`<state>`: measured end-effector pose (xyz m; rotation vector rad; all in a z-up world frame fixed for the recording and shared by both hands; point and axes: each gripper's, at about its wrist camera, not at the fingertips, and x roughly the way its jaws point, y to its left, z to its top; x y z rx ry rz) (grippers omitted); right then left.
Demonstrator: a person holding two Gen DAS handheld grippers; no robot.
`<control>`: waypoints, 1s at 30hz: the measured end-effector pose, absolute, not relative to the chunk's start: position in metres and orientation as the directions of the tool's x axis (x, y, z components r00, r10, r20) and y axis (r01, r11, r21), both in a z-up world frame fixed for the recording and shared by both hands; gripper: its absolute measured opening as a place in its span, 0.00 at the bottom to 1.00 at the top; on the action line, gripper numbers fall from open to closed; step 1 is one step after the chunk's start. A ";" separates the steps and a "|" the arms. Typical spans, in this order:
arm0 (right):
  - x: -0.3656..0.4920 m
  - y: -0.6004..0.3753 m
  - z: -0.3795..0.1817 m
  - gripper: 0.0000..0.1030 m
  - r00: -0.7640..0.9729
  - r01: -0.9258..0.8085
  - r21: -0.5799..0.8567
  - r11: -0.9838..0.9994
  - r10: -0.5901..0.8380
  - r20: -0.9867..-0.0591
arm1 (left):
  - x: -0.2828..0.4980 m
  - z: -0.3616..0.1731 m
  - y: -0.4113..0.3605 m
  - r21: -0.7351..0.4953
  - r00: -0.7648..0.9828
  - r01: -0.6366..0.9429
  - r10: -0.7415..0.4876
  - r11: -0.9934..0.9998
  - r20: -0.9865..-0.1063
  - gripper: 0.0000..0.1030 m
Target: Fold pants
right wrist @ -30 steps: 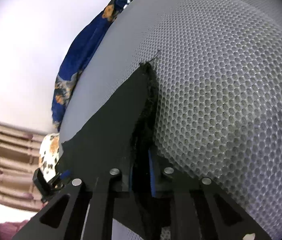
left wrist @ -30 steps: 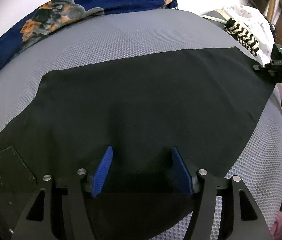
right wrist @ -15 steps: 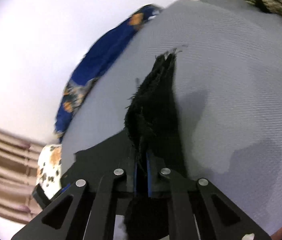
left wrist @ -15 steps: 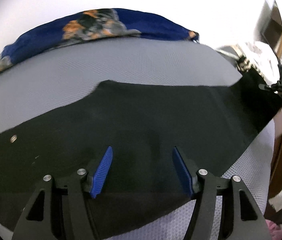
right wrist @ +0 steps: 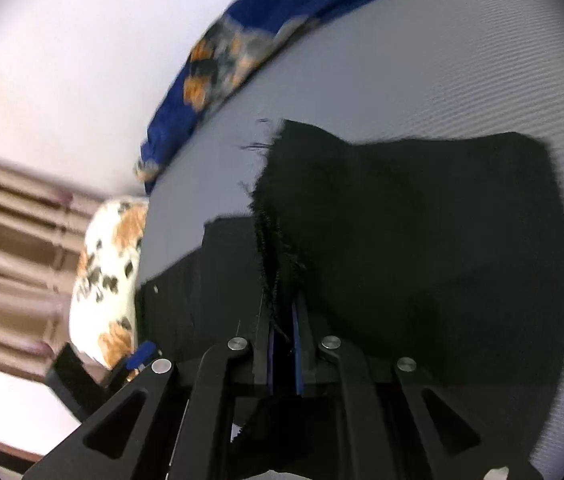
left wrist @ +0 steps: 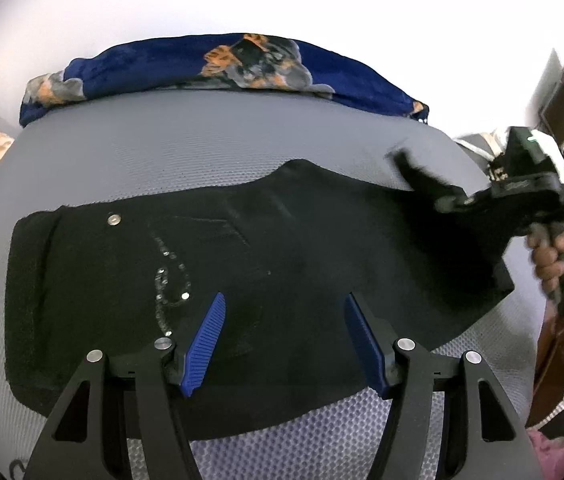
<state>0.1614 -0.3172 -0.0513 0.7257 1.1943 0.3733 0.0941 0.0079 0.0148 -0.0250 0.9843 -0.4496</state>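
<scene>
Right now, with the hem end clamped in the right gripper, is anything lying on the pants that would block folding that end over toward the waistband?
Nothing visible does. The black pants lie flat on the grey mesh surface, their top bare up to the waistband. The blue blanket sits beyond them. The right gripper pinches the hem; the left gripper hovers open above.

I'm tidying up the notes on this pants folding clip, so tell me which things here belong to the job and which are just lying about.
Part of the job:
- black pants, spread on the grey mesh surface
- right gripper, shut on the pants' frayed hem
- left gripper, open over the pants

Just lying about:
- blue patterned blanket
- white spotted cloth
</scene>
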 end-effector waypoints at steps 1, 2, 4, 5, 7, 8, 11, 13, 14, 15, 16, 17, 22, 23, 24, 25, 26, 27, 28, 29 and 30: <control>0.166 -0.300 -0.058 0.08 0.320 0.092 0.682 0.726 0.627 -0.710 | 0.094 0.014 0.011 -0.226 0.470 0.355 -0.382 0.907 -0.796 0.61; 0.168 -0.290 -0.063 0.08 0.304 0.084 0.680 0.728 0.631 -0.714 | 0.093 0.014 0.013 -0.230 0.471 0.355 -0.386 0.906 -0.793 0.61; 0.172 -0.265 -0.070 0.08 0.272 0.056 0.662 0.747 0.627 -0.730 | 0.092 0.014 0.017 -0.241 0.472 0.355 -0.395 0.903 -0.788 0.61; 0.172 -0.256 -0.073 0.08 0.261 0.044 0.654 0.755 0.623 -0.737 | 0.091 0.013 0.019 -0.253 0.470 0.356 -0.407 0.900 -0.783 0.61; 0.172 -0.239 -0.078 0.08 0.237 0.015 0.632 0.775 0.611 -0.755 | 0.092 0.013 0.020 -0.274 0.465 0.360 -0.426 0.892 -0.776 0.61; 0.173 -0.234 -0.079 0.09 0.232 0.003 0.616 0.788 0.599 -0.767 | 0.093 0.013 0.020 -0.294 0.457 0.364 -0.445 0.884 -0.770 0.61; 0.172 -0.227 -0.081 0.18 0.227 -0.022 0.609 0.793 0.598 -0.769 | 0.096 0.012 0.016 -0.342 0.430 0.371 -0.486 0.863 -0.761 0.61; 0.169 -0.224 -0.077 0.34 0.216 -0.029 0.630 0.776 0.620 -0.754 | 0.100 0.011 0.010 -0.372 0.408 0.372 -0.510 0.850 -0.758 0.61; 0.168 -0.224 -0.073 0.37 0.219 -0.030 0.632 0.775 0.622 -0.752 | 0.102 0.010 0.007 -0.397 0.390 0.372 -0.530 0.839 -0.753 0.61; 0.164 -0.226 -0.069 0.40 0.228 -0.032 0.632 0.774 0.621 -0.750 | 0.104 0.009 0.004 -0.420 0.371 0.373 -0.548 0.827 -0.750 0.61; 0.160 -0.230 -0.064 0.40 0.247 -0.034 0.637 0.770 0.624 -0.742 | 0.106 0.008 0.000 -0.447 0.350 0.374 -0.570 0.813 -0.743 0.61; 0.154 -0.235 -0.058 0.40 0.274 -0.029 0.638 0.769 0.620 -0.735 | 0.107 0.007 -0.003 -0.468 0.335 0.374 -0.588 0.800 -0.737 0.61; 0.126 -0.276 -0.039 0.45 0.392 0.035 0.617 0.786 0.557 -0.732 | 0.120 -0.005 -0.023 -0.600 0.200 0.349 -0.683 0.720 -0.703 0.61; 0.119 -0.285 -0.037 0.46 0.409 0.054 0.614 0.788 0.543 -0.733 | 0.124 -0.010 -0.027 -0.624 0.167 0.331 -0.695 0.708 -0.699 0.61; 0.115 -0.291 -0.036 0.46 0.421 0.067 0.613 0.787 0.535 -0.733 | 0.127 -0.014 -0.030 -0.639 0.141 0.317 -0.701 0.701 -0.699 0.60; 0.109 -0.298 -0.035 0.46 0.435 0.082 0.615 0.785 0.527 -0.730 | 0.132 -0.020 -0.035 -0.655 0.108 0.290 -0.704 0.698 -0.702 0.60; 0.105 -0.302 -0.035 0.46 0.443 0.091 0.614 0.784 0.521 -0.730 | 0.135 -0.025 -0.037 -0.663 0.090 0.271 -0.704 0.698 -0.705 0.59; 0.100 -0.308 -0.035 0.47 0.453 0.107 0.615 0.781 0.512 -0.730 | 0.139 -0.031 -0.040 -0.682 0.058 0.239 -0.711 0.692 -0.701 0.58; 0.098 -0.314 -0.036 0.48 0.459 0.122 0.618 0.776 0.508 -0.729 | 0.143 -0.037 -0.042 -0.699 0.032 0.207 -0.718 0.685 -0.695 0.55; 0.095 -0.318 -0.038 0.48 0.463 0.135 0.624 0.770 0.508 -0.727 | 0.146 -0.043 -0.043 -0.713 0.008 0.174 -0.725 0.679 -0.689 0.53; 0.094 -0.320 -0.040 0.48 0.468 0.148 0.632 0.761 0.509 -0.722 | 0.147 -0.047 -0.044 -0.721 -0.007 0.152 -0.729 0.676 -0.685 0.52</control>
